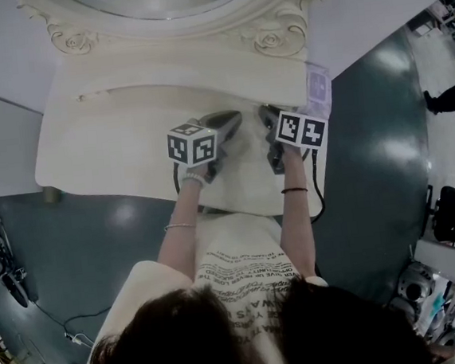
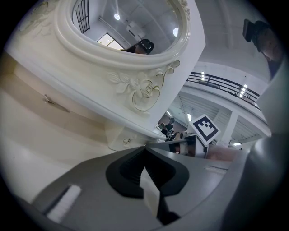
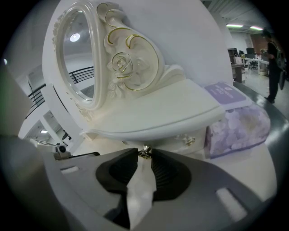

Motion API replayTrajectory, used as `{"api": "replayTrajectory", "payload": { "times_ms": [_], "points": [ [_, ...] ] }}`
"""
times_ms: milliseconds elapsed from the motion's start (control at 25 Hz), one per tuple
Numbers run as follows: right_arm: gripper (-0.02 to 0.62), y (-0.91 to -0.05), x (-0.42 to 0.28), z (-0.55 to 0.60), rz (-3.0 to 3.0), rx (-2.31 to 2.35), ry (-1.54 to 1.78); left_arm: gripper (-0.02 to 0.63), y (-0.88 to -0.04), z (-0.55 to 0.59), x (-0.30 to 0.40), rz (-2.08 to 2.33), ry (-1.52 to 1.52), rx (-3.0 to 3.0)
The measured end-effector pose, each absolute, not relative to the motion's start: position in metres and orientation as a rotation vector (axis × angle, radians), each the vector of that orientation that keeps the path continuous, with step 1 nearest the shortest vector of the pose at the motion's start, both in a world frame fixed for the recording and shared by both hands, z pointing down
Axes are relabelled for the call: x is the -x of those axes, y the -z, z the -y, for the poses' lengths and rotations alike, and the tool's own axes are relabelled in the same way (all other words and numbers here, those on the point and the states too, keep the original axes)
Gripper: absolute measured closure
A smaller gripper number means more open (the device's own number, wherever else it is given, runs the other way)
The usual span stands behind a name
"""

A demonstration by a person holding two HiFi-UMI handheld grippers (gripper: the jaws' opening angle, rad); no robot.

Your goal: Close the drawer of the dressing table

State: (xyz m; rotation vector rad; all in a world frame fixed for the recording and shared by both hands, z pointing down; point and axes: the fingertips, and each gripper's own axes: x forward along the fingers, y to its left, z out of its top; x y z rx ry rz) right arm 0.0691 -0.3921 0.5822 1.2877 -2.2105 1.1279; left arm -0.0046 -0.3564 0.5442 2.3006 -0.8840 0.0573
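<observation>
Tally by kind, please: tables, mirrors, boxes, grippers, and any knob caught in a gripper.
Dressing table: 1
Mirror: 1
Lavender box: 1
Grippers: 2 (left gripper, right gripper)
Drawer knob in the right gripper: 1
Total: 6

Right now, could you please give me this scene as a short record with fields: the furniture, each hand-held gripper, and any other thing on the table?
furniture: cream dressing table with carved oval mirror
left hand-held gripper: jaws together, nothing between them
right hand-held gripper: jaws closed on a small metal knob under the shelf edge
other thing: purple flowered box at the table's right end
drawer state: cannot tell from these views
</observation>
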Motion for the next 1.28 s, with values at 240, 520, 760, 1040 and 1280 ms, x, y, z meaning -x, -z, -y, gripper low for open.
{"api": "replayTrajectory", "payload": {
  "times_ms": [240,520,760,1040,1280],
  "points": [
    [0.495,-0.582,-0.069,0.392,2.226,-1.267,-1.143,0.607,-0.544,0.357,0.003,0.88,-0.061,-2.301],
    [0.483,-0.579,-0.067,0.391,2.253,-1.277,-1.095,0.607,-0.543,0.354,0.003,0.874,-0.058,-2.308],
    [0.483,-0.574,-0.069,0.386,2.292,-1.294,-1.105,0.607,-0.538,0.351,0.004,0.873,-0.049,-2.316],
    [0.483,-0.562,-0.073,0.374,2.339,-1.32,-1.092,0.607,-0.533,0.339,-0.001,0.857,-0.043,-2.329],
    [0.503,-0.546,-0.072,0.361,2.425,-1.295,-1.035,0.607,-0.522,0.326,-0.011,0.839,-0.03,-2.364]
  ]
}}
